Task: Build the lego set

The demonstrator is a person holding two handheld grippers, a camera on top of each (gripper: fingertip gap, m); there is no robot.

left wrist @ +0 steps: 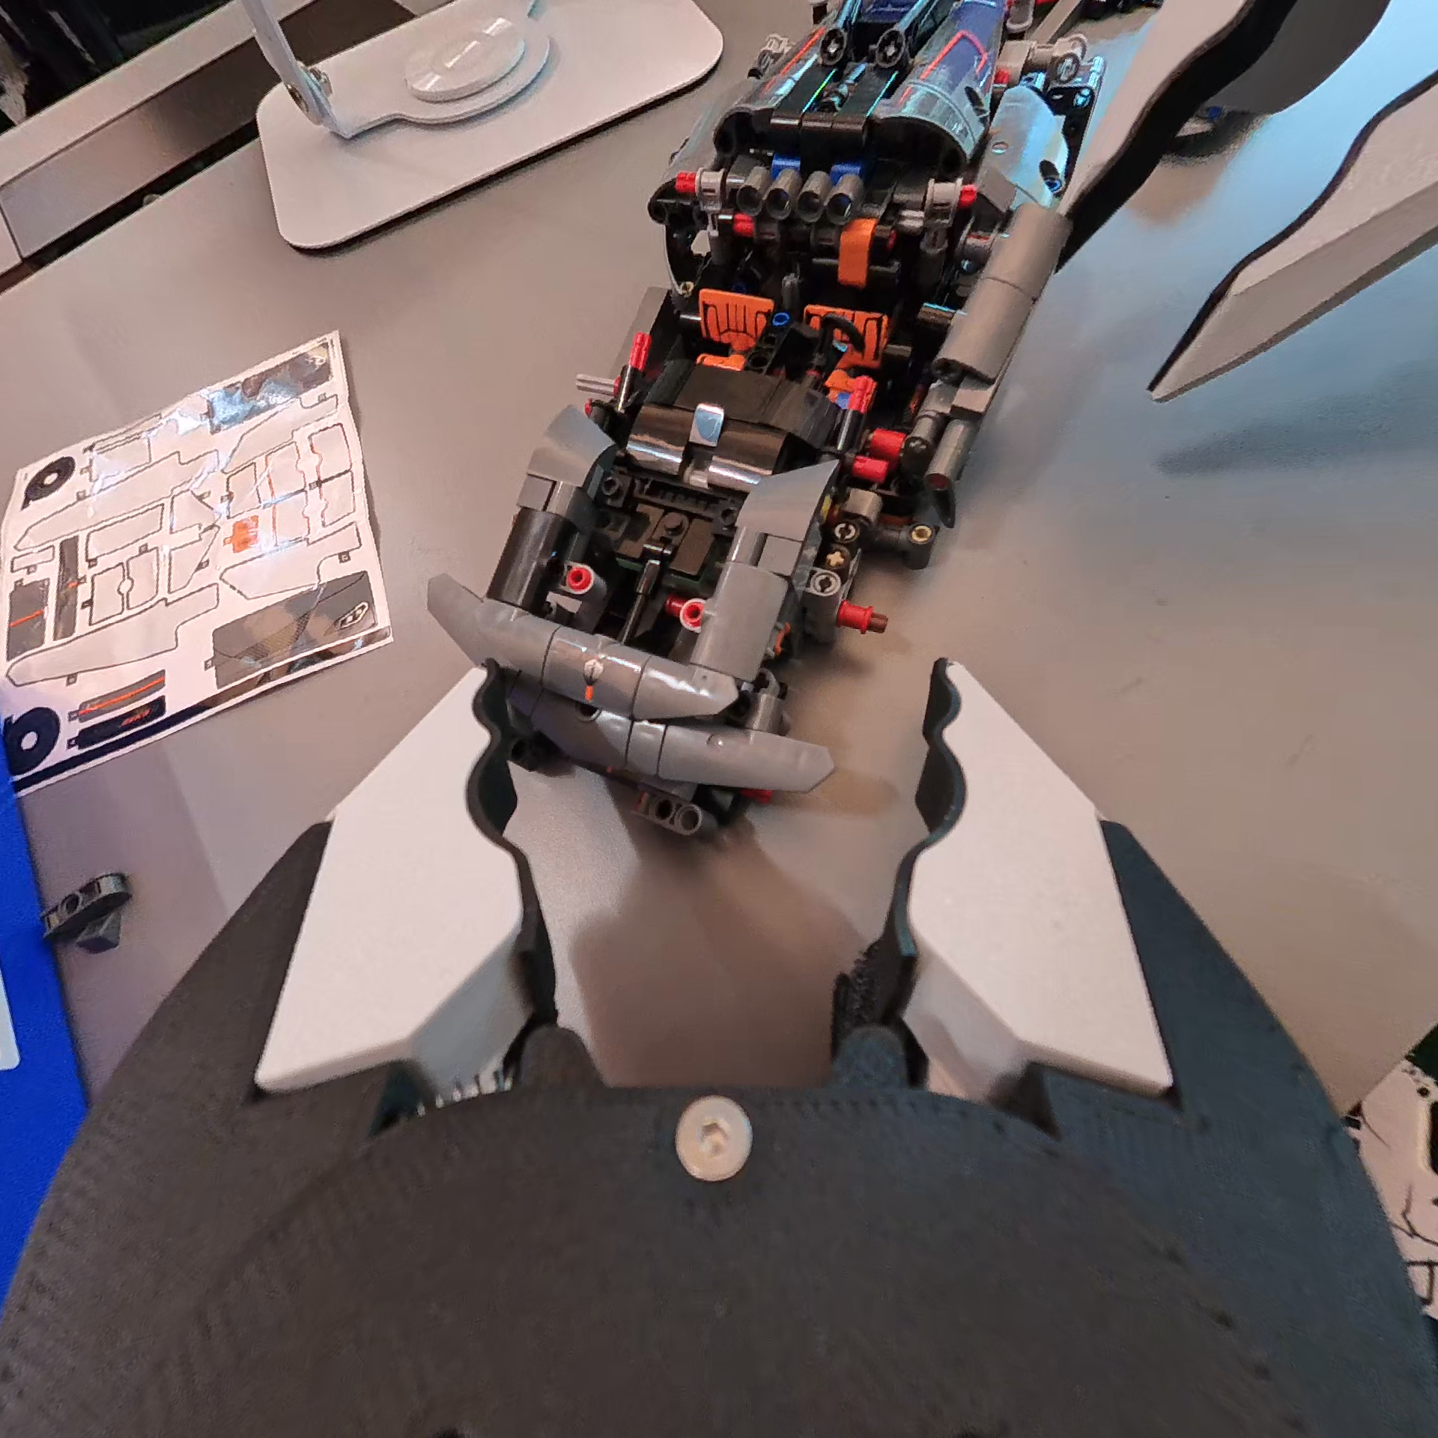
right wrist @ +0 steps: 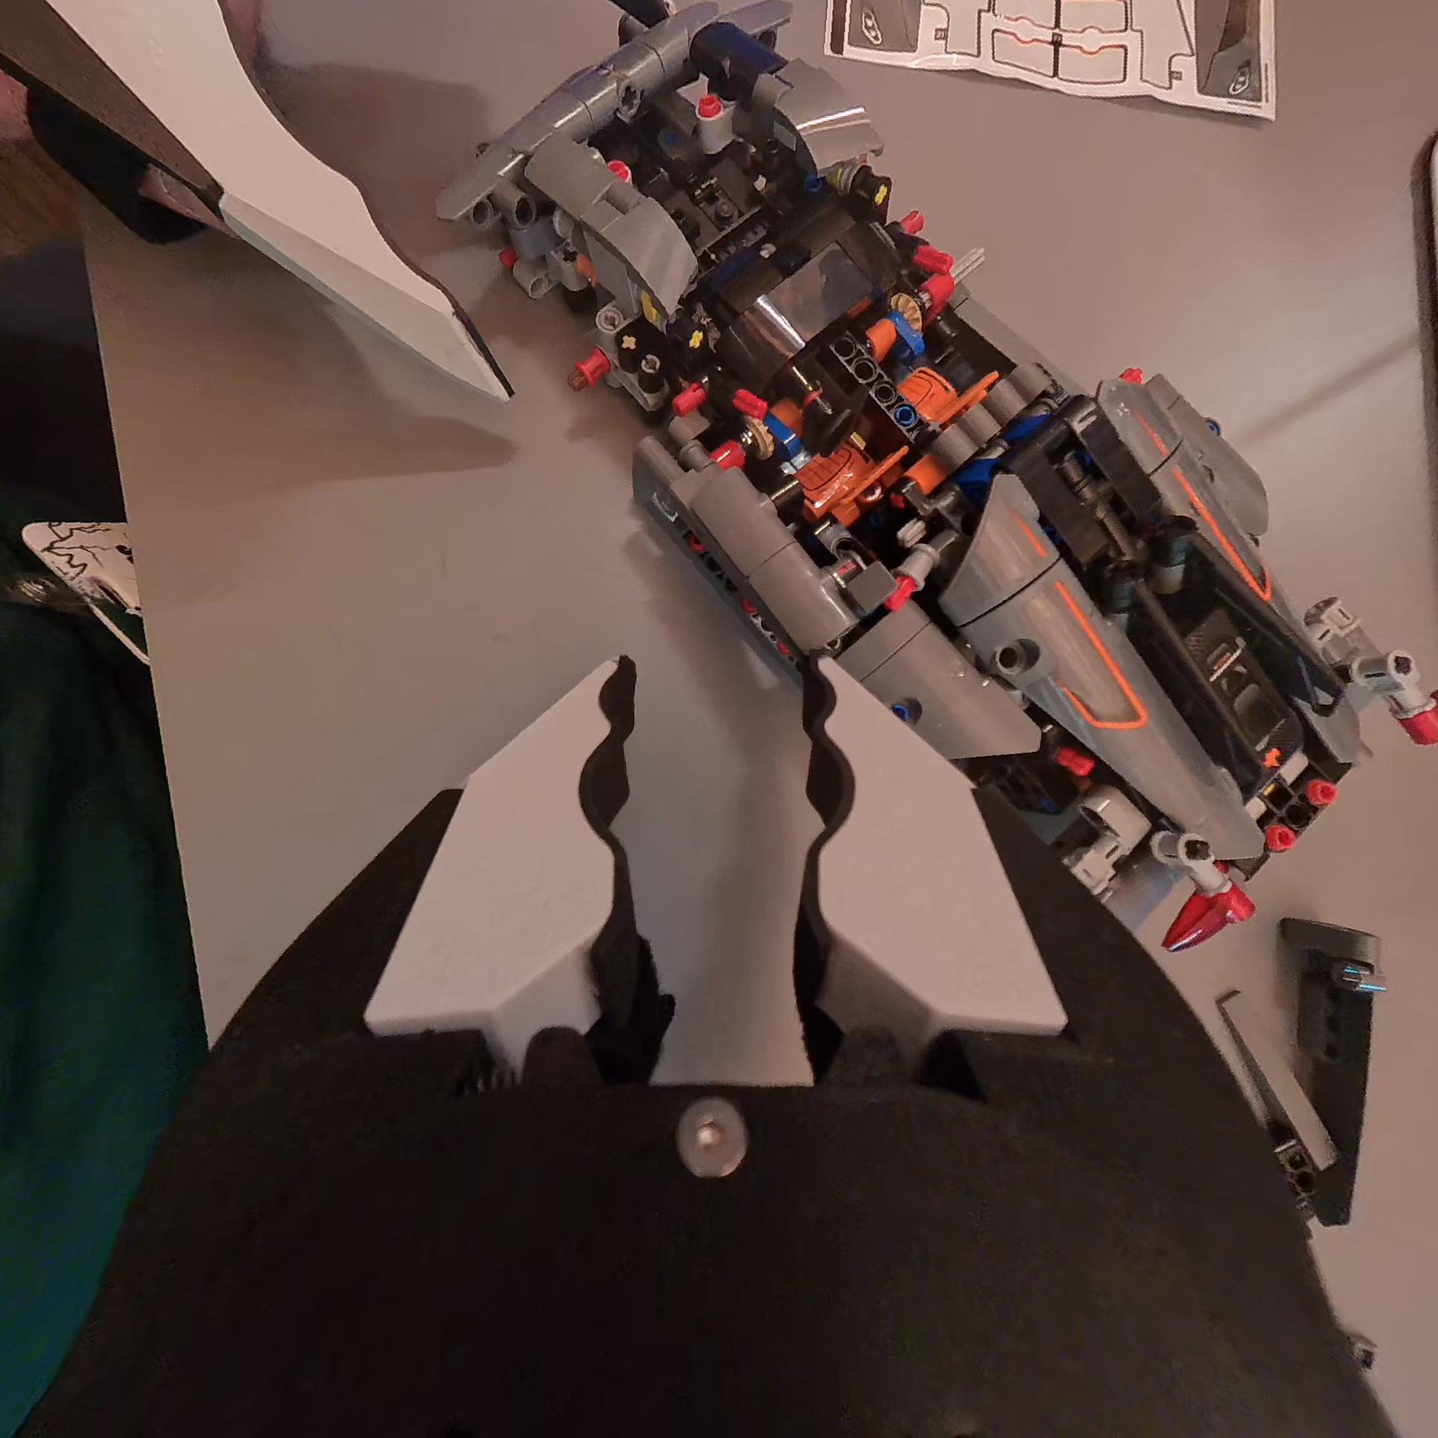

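The car [left wrist: 766, 436] – a half-built grey and black model with orange seats and red pins – lies on the grey table [left wrist: 1167, 622], its nose reaching in between the tips of the left gripper [left wrist: 712, 673]. Those fingers are spread wide and grasp nothing; the left fingertip [left wrist: 490, 685] sits just beside the front bumper, though whether it touches cannot be told. A sticker sheet [left wrist: 194, 545] lies flat well off to the left of the fingers, and a small black piece [left wrist: 85, 906] rests near the left finger's base.

The right gripper [right wrist: 720, 661] is also released, a narrower gap between its fingers, empty. Its right fingertip [right wrist: 825, 677] is just beside the car's side panel – the car [right wrist: 895, 436] runs diagonally ahead and to the right. Two loose black parts [right wrist: 1331, 1011] lie right of the gripper body.
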